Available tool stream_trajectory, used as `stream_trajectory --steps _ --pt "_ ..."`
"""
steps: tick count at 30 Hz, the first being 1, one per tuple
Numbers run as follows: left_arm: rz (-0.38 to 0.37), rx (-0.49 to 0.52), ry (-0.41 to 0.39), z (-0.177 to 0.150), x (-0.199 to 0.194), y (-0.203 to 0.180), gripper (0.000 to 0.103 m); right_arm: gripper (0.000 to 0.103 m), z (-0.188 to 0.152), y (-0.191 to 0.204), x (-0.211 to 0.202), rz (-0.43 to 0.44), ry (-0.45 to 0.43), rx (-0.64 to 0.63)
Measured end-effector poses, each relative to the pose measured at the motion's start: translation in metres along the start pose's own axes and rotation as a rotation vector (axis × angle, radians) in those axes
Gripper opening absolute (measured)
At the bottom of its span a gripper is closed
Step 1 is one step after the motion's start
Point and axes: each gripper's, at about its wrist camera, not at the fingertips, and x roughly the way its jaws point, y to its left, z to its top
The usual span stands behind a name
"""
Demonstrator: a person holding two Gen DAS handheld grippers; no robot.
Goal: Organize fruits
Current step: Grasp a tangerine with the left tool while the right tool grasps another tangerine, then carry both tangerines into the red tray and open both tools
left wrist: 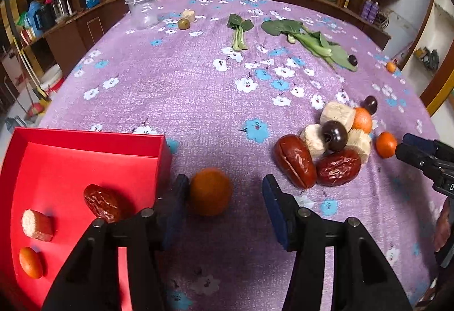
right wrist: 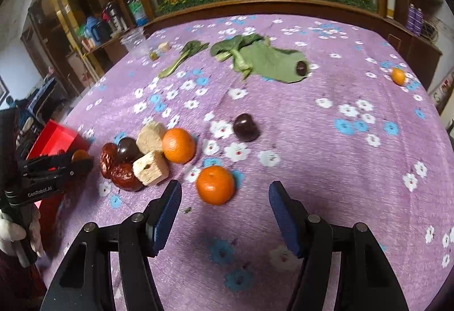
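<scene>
Left wrist: orange (left wrist: 210, 191) beside box edge (left wrist: 164, 152)

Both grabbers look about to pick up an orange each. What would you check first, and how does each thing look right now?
1. Orange sits between the left gripper fingers: ok, though it lies against one pad, off centre.
2. Left jaws open wide enough: ok, a gap shows on the other side.
3. Second orange lined up with the right gripper: not ok, it lies just ahead of the fingertips, nearer one pad.
4. Right jaws clear of the fruit pile: ok.
5. Red box has room: ok, only three pieces inside.
6. Grip firm enough: cannot tell.
</scene>
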Motion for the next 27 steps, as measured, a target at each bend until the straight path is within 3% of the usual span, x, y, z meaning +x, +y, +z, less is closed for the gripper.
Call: stream_trajectory --steps 3,5,7,14,17,27 --pt "-0.005 -0.001 -0.021 0.0 -0.006 0.002 0.029 0.065 0.002 0.006 0.007 -0.003 0.014 -0.015" --pt "-0.05 -0.029 -0.009 0.001 -0.006 0.006 0.029 0.053 0.003 0.01 0.014 -0.018 0.029 -0.021" --pt "-0.049 -0.03 -0.01 0.0 -0.006 0.006 0.029 0.047 0.004 0.011 0.02 -0.028 0.045 -0.021" --pt "-0.061 -0.044 0.029 0.0 0.007 0.001 0.035 0.035 0.005 0.012 0.026 -0.072 0.059 -0.011" --pt "-0.024 -0.002 0.018 -0.003 0.006 -0.009 0.032 0.034 0.002 0.012 0.023 -0.075 0.053 -0.009" --pt "-0.094 -0.095 -0.057 -0.011 -0.03 0.011 0.031 0.034 -0.007 0.037 -0.011 -0.034 -0.008 -0.033"
